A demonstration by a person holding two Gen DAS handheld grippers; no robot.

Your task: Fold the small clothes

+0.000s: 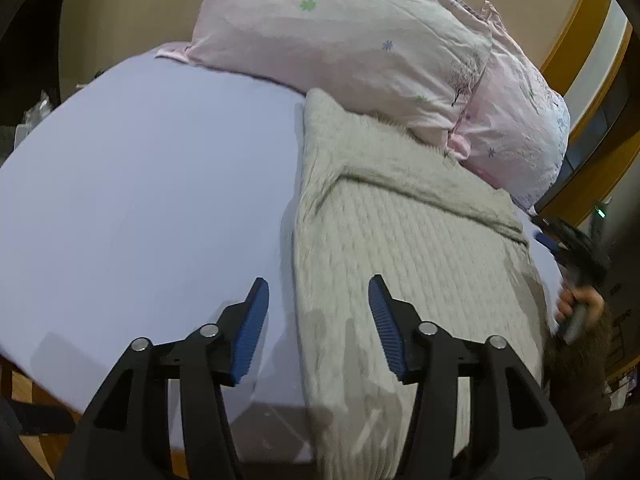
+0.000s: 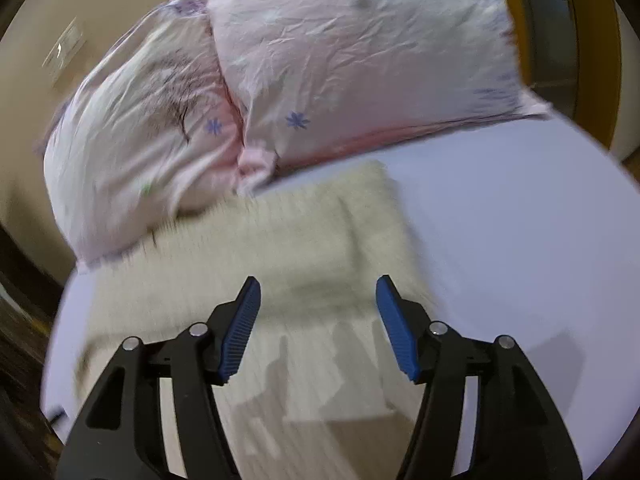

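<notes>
A grey-beige ribbed knit garment (image 1: pixel 400 240) lies flat on the lavender bed sheet (image 1: pixel 140 200), with one part folded over its top. My left gripper (image 1: pixel 318 284) is open and empty above the garment's left edge. The right gripper (image 1: pixel 576 248) shows at the garment's far right side, held in a hand. In the right wrist view the same garment (image 2: pixel 280 240) lies under my open, empty right gripper (image 2: pixel 318 284); this view is blurred by motion.
Two pink floral pillows (image 1: pixel 360 40) lie at the head of the bed, touching the garment's top; they also show in the right wrist view (image 2: pixel 320 60). The lavender sheet (image 2: pixel 520 220) spreads to the right. The bed edge and wood floor (image 1: pixel 24 392) are at lower left.
</notes>
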